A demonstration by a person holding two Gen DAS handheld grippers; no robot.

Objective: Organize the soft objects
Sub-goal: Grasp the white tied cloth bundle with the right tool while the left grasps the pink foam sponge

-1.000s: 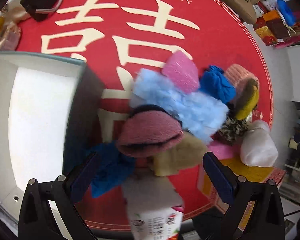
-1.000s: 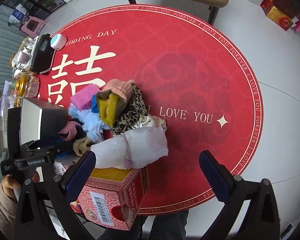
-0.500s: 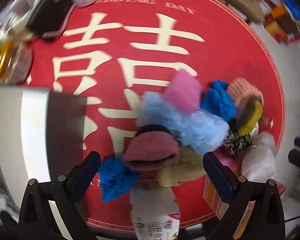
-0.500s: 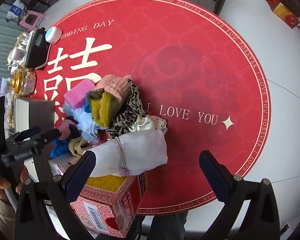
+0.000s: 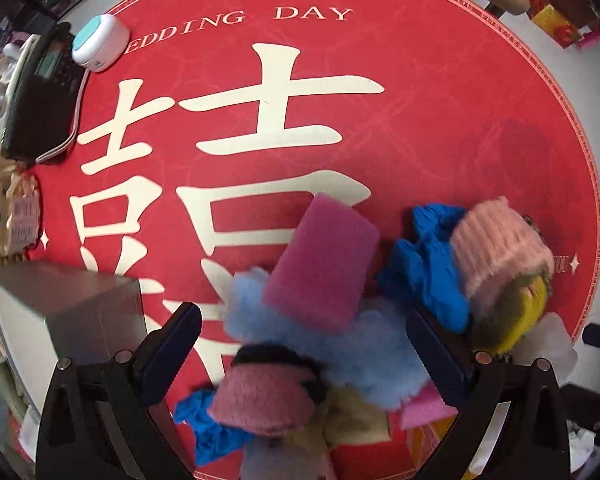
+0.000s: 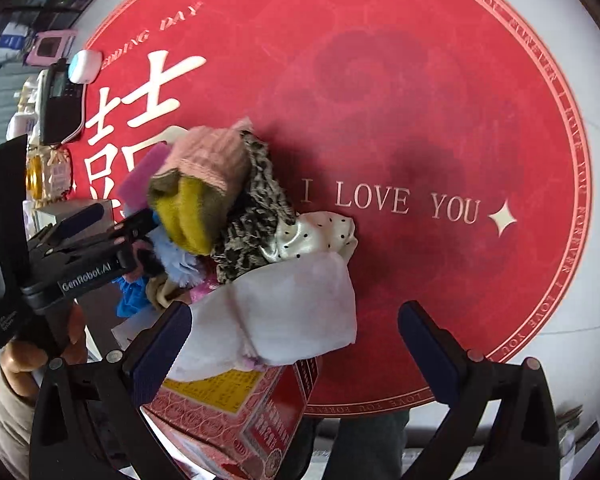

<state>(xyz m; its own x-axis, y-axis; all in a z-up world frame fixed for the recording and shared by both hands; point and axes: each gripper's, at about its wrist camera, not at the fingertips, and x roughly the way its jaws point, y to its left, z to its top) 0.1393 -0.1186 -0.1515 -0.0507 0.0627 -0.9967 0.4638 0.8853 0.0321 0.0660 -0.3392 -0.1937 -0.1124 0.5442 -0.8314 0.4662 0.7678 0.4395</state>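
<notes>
Soft pile (image 5: 340, 320): heaped at the near edge of the red mat (image 5: 420, 100), nothing lifted. Pink sponge (image 5: 320, 268) on top of the blue fluff (image 5: 380, 356). Grey box (image 5: 88, 312), which a second ago filled the left view, now sits off to the side. Left gripper (image 5: 304, 352): moved from box to pile, jaws wide, empty, straddling the pile; a pick looks likely next. Right gripper (image 6: 296, 348): wide, empty, over the white bundle (image 6: 292, 312).

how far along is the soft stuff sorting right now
Barely started, by the look of it. Done: nothing visibly sorted; the pink sponge, fluffy blue piece, pink knit hat and the rest sit in one heap. In hand: nothing; the left tool hangs open over the pile, the right tool is open too. Left: the whole pile, and the grey box beside it.
</notes>
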